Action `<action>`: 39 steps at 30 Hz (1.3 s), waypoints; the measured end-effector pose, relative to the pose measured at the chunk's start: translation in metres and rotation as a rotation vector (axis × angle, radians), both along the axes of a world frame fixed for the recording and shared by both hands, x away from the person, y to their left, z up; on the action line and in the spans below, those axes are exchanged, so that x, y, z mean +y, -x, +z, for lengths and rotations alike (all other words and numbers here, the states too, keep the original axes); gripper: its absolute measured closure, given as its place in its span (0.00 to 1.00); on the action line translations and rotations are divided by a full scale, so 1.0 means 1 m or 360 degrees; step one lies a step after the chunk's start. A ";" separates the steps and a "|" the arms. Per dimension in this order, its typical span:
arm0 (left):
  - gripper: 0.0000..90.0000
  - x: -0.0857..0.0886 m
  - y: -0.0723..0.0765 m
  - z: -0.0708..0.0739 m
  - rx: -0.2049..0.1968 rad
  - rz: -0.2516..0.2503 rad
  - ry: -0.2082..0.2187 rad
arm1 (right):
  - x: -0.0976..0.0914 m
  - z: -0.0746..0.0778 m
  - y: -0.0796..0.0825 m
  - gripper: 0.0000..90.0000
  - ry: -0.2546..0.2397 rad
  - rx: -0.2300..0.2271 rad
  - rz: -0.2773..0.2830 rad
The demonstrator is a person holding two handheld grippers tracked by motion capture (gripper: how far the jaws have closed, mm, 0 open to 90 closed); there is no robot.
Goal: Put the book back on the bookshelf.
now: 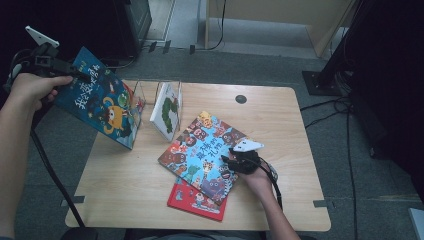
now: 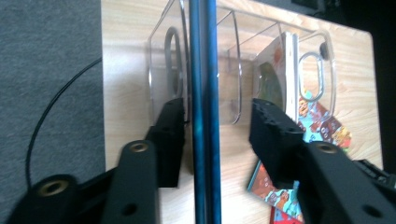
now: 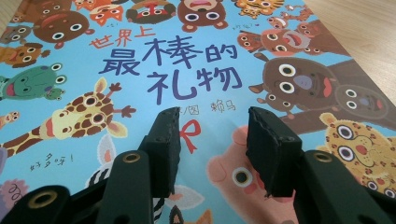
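Note:
A blue picture book [image 1: 100, 102] stands tilted at the table's left edge, its lower corner by the clear acrylic rack [image 1: 142, 95]. My left gripper [image 1: 82, 75] is at the book's upper corner. In the left gripper view the book's thin blue edge [image 2: 204, 93] runs between the jaws of the left gripper [image 2: 218, 109]; the jaws stand apart with a gap on the right side, open. A white caterpillar book [image 1: 167, 110] stands in the rack. My right gripper [image 1: 235, 159] hovers open over the flat animal book [image 1: 202, 150], [image 3: 187, 60], its jaws [image 3: 212, 123] holding nothing.
A red book [image 1: 197, 201] lies under the animal book near the front edge. The wooden table [image 1: 280, 120] has bare room at the right and front left. Cables trail over the grey carpet [image 1: 350, 165] around it. A black stand base [image 1: 320, 80] sits at the back right.

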State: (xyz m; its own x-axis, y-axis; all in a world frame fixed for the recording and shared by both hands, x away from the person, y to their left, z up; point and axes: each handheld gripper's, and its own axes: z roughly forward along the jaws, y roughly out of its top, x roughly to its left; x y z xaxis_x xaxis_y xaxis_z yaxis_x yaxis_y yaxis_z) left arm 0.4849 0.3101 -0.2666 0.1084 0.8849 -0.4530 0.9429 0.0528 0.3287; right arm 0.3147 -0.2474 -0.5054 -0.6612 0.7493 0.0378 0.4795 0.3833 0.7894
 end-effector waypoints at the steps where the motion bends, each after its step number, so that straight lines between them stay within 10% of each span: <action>1: 0.58 0.001 0.002 0.000 0.0002 0.0011 0.0021 | 0.000 0.000 0.000 0.61 -0.0001 0.0006 0.0002; 17: 0.49 0.014 0.061 -0.004 -0.0086 0.0022 0.0074 | -0.015 0.012 -0.004 0.62 -0.0020 0.0032 -0.0002; 29: 0.47 0.010 0.111 -0.029 -0.0047 0.0006 0.0073 | -0.032 0.015 -0.002 0.62 -0.0063 0.0033 -0.0036; 39: 0.48 -0.006 0.157 -0.046 -0.0139 -0.0078 0.0143 | -0.035 0.011 -0.007 0.62 -0.0088 0.0064 -0.0052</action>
